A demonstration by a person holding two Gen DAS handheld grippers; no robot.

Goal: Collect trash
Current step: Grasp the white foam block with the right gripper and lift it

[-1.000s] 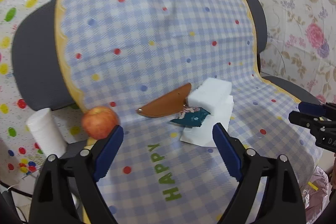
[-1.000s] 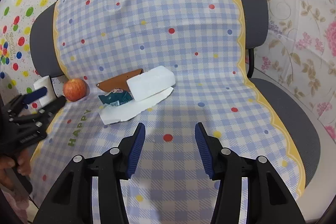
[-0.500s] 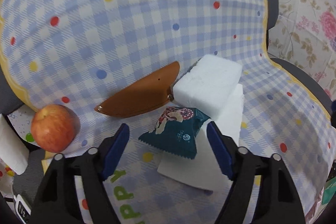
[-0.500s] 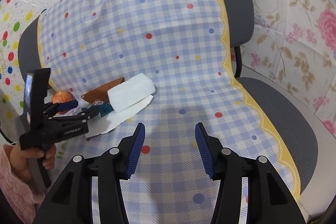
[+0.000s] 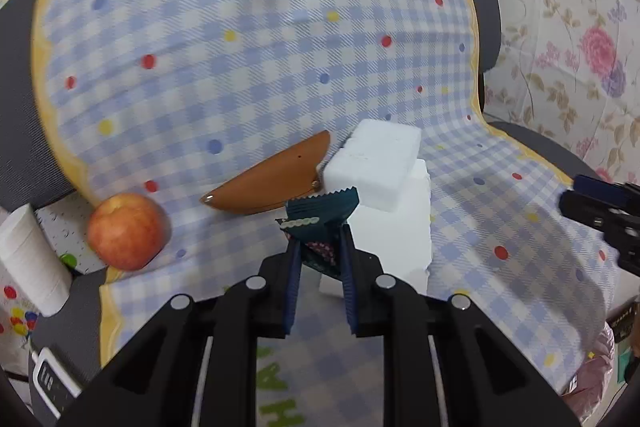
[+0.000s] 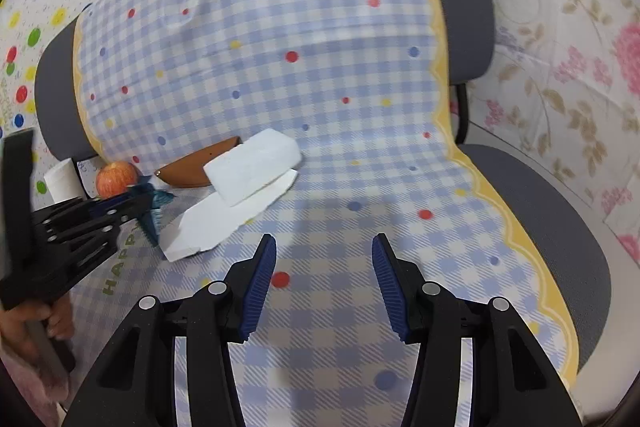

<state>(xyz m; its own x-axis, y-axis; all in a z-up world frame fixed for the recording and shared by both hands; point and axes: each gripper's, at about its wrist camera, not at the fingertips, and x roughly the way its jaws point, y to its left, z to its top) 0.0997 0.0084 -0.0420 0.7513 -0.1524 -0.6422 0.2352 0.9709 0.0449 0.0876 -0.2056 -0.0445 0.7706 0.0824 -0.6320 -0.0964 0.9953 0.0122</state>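
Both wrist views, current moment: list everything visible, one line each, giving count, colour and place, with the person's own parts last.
snack wrapper: one, dark teal, pinched in the left gripper above the seat
foam blocks: two, white, stacked on the seat right of the wrapper
leather case: one, brown, curved, against the upper foam block's left side
apple: one, red, at the cloth's left edge
paper roll: one, white, left of the apple, off the cloth
checked cloth: one, blue and white with coloured dots, draped over the chair
chair: one, grey
left gripper: black, blue fingers, shut on the wrapper
right gripper: black, blue fingers, open over the seat
hand: holding the left gripper's handle
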